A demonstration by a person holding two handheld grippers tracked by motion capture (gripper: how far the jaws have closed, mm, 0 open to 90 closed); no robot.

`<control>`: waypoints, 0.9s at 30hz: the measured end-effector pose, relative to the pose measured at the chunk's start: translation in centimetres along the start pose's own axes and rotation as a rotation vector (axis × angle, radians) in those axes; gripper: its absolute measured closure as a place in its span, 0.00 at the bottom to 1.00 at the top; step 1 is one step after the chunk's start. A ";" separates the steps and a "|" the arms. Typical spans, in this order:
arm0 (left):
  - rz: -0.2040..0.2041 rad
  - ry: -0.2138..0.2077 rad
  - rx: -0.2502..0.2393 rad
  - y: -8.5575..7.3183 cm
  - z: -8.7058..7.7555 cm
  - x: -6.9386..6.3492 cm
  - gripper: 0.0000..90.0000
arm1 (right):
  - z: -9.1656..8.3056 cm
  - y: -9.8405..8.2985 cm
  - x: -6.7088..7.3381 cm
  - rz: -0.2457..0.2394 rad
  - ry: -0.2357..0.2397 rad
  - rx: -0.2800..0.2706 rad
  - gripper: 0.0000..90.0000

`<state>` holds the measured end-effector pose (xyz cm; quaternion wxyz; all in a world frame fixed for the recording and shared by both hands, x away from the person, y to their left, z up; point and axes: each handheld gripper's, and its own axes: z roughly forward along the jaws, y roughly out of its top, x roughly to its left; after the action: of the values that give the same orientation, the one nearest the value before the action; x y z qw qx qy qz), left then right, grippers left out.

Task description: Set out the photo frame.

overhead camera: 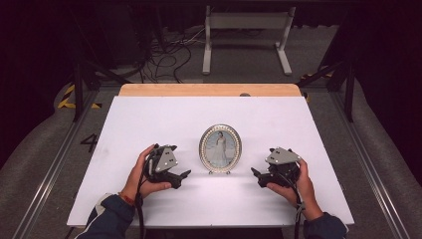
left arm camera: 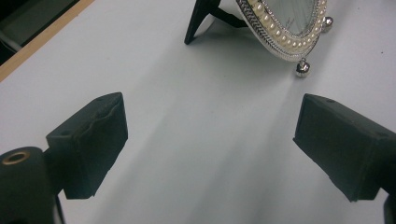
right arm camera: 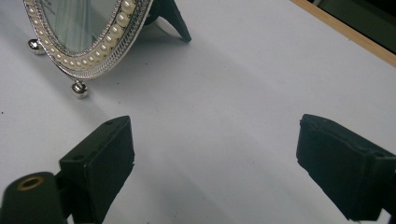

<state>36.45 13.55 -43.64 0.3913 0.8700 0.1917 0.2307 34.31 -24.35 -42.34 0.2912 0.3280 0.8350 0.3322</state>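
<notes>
Oval picture frame (overhead camera: 220,148) upright at centre of the white table (overhead camera: 149,119), untouched; left gripper (overhead camera: 180,178) and right gripper (overhead camera: 257,176) resting either side, jaws wide open and empty, approach and grasp apparently not yet begun.

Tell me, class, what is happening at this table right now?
A person holds a gripper in each hand over a white table. An oval picture frame with a pearl-trimmed rim stands upright between them on its rear prop and small ball feet. The left gripper and the right gripper sit on either side of the frame, both pointing inward with jaws wide open. Neither touches the frame; nothing is gripped yet.
</notes>
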 end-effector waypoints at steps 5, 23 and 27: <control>-0.011 0.019 -0.009 -1.0 -1.3 0.3 0.11 | -0.5 -0.5 -0.4 0.008 -0.017 -0.009 0.12; -0.048 0.033 -0.003 -4.5 -4.2 1.0 0.10 | -2.6 -3.6 -2.5 0.059 -0.037 -0.026 0.11; -0.073 0.036 0.001 -5.4 -4.8 1.3 0.08 | -2.9 -4.4 -2.8 0.053 -0.059 -0.013 0.10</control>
<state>34.02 20.34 -44.64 0.3956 0.8583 0.2306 0.2316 32.41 -30.00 -43.08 0.3090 0.3578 0.8149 0.3354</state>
